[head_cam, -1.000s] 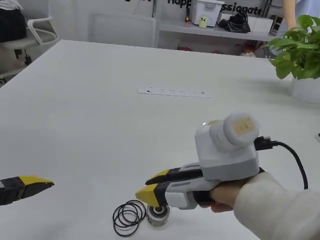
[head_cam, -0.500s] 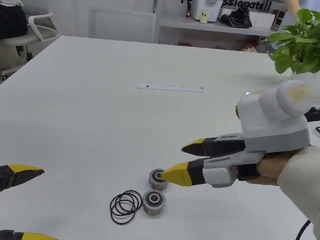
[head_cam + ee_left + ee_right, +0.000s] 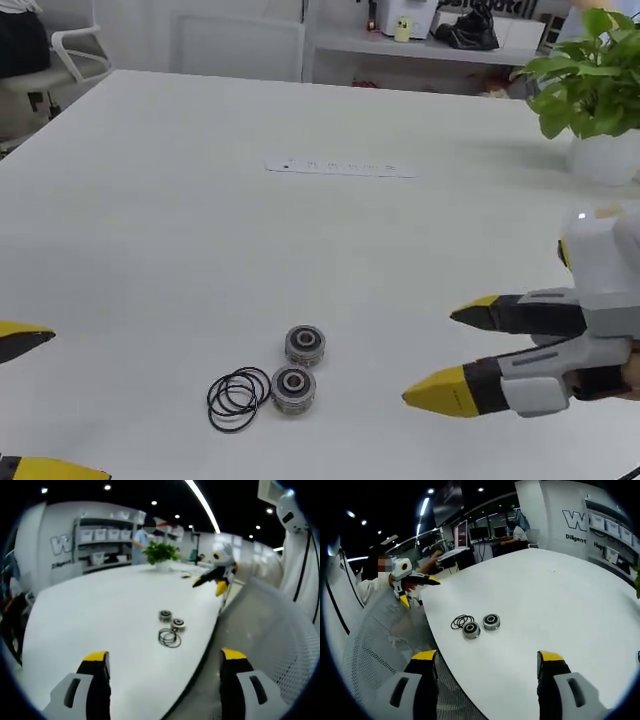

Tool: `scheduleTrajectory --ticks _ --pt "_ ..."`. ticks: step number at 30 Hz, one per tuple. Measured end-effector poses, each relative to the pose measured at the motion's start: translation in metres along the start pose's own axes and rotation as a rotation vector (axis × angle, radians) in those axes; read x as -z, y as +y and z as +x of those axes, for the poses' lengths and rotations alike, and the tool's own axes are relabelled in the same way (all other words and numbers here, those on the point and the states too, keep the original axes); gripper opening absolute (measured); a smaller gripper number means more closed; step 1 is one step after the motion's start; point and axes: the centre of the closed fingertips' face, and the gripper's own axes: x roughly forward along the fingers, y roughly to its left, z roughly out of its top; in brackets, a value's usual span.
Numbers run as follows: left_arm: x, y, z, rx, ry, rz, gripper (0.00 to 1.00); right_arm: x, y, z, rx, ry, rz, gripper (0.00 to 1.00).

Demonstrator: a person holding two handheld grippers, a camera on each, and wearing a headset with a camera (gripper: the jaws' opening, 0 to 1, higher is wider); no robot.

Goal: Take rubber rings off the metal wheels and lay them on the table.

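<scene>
White desk [image 3: 200, 200]: right gripper [image 3: 432, 357] pulled back from metal wheels [image 3: 293, 388], jaws spread (left gripper [image 3: 28, 400] likewise); rubber rings [image 3: 235, 398] alongside, step seemingly done.

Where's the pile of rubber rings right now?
Head view, lower left of centre on the white table: the rubber rings lie loose just left of the nearer metal wheel, with the second wheel just behind it.

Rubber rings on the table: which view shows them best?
The head view: the rubber rings appear largest and clearest there, an overlapping pile beside the nearer metal wheel, nothing covering them. The left gripper view shows the rings small and distant; the right gripper view shows them likewise.
</scene>
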Motion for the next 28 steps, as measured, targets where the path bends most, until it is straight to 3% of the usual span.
scheduleTrajectory --ticks 2,4,11,18,28 --pt "0.003 -0.001 -0.001 -0.002 0.006 -0.002 0.92 0.016 -0.001 -0.002 0.007 0.04 0.002 0.81" --pt "0.004 0.0 -0.002 -0.009 0.007 -0.011 0.91 0.025 -0.003 -0.003 0.011 0.049 0.02 0.82" --pt "0.007 0.004 -0.003 -0.023 0.017 -0.025 0.93 0.042 0.0 -0.004 0.018 0.056 0.069 0.86" --pt "0.008 0.002 -0.002 -0.029 0.021 -0.058 0.94 0.054 0.007 -0.002 0.009 0.074 0.096 0.87" --pt "0.007 -0.004 -0.002 -0.034 0.031 -0.085 0.96 0.057 0.014 0.0 -0.011 0.075 0.122 0.86"
